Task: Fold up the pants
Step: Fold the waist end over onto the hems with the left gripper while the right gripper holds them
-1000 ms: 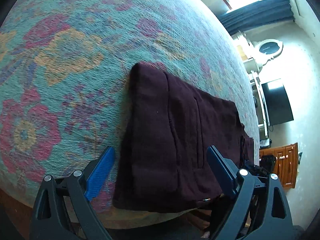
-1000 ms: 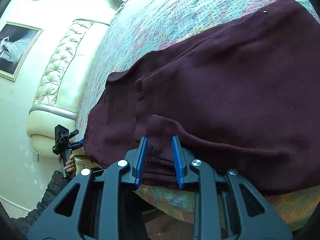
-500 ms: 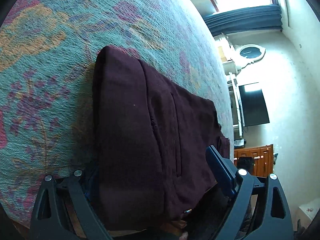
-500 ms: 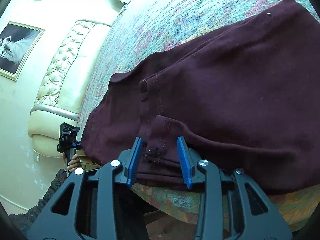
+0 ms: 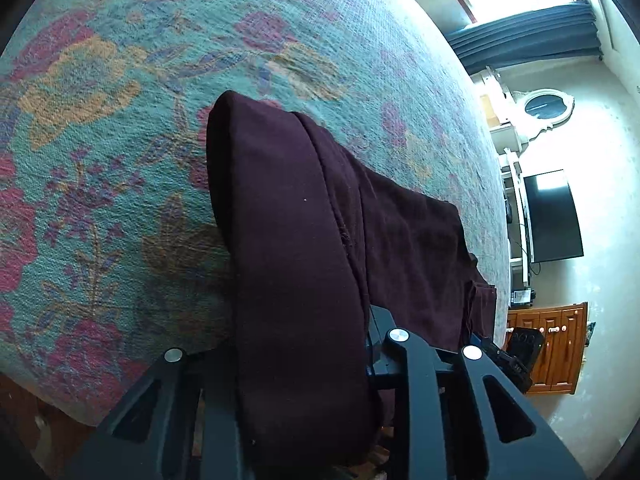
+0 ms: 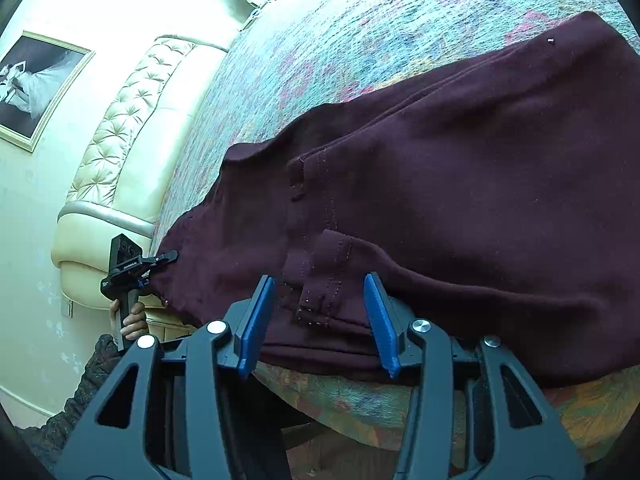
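Note:
Dark maroon pants [image 5: 304, 232] lie folded along the near edge of a floral bedspread [image 5: 120, 120]. My left gripper [image 5: 298, 332] has one end of them bunched between its jaws, which are closing; the cloth fills the gap and hides the left finger. In the right wrist view the pants [image 6: 460, 180] stretch across the bed edge. My right gripper [image 6: 320, 312] is at their other end. Its jaws are opening, and a stitched hem lies loose between the blue pads [image 6: 258, 312] without touching them. Far left, the left gripper [image 6: 160, 260] shows at the cloth's edge, held by a hand [image 6: 132, 320].
The bedspread [image 6: 360, 20] runs back to a tufted cream headboard [image 6: 132, 120] below a framed picture [image 6: 36, 84]. In the left wrist view, a dark TV [image 5: 552, 216], a wooden cabinet [image 5: 548, 348] and a curtained window [image 5: 528, 32] stand past the bed.
My left gripper moved forward over the pants' end and its wide jaws closed around the cloth. My right gripper's pads spread apart and let go of the hem they pinched.

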Available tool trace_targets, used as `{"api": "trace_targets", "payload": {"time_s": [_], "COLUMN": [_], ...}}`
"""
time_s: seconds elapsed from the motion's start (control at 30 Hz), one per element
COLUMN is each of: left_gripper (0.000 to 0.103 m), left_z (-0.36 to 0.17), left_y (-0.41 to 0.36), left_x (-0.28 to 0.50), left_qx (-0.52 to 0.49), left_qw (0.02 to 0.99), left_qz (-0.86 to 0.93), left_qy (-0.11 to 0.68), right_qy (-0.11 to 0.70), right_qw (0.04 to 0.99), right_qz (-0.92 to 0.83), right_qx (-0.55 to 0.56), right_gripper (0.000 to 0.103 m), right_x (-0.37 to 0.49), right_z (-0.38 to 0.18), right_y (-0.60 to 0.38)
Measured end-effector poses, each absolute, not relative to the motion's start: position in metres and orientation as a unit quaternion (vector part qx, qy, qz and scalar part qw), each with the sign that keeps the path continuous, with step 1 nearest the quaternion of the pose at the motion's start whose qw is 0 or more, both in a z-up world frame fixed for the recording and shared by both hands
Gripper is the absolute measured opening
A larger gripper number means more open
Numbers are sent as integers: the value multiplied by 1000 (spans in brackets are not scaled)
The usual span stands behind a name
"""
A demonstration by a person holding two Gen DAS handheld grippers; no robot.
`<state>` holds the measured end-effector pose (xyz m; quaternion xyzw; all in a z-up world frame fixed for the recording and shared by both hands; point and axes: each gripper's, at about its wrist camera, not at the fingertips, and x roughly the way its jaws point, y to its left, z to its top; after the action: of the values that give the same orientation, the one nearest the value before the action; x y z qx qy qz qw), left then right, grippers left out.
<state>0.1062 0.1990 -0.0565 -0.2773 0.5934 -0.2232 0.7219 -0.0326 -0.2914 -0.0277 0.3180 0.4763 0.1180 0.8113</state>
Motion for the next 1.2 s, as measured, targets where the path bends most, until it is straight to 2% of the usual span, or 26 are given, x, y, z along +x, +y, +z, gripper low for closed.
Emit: {"api": "trace_targets", "payload": {"time_s": [0.2, 0.5, 0.7, 1.2], "left_gripper": [27, 27, 27, 27], "left_z": [-21, 15, 20, 20], "left_y": [174, 103, 62, -35], "left_x": [98, 93, 82, 58], "left_qx": [-271, -193, -133, -63], "left_qw": [737, 770, 791, 800], "left_qz": [-245, -218, -194, -197], "left_qy": [569, 568, 564, 563], "right_qy": [476, 474, 473, 472], "right_qw": [813, 815, 816, 816], "right_qz": [116, 118, 118, 118], "right_qx": [314, 312, 311, 310], "right_gripper": [49, 49, 49, 49], "right_x": [-32, -30, -31, -31], "right_z": [-28, -28, -30, -32], "right_y": [-287, -284, -284, -282]}}
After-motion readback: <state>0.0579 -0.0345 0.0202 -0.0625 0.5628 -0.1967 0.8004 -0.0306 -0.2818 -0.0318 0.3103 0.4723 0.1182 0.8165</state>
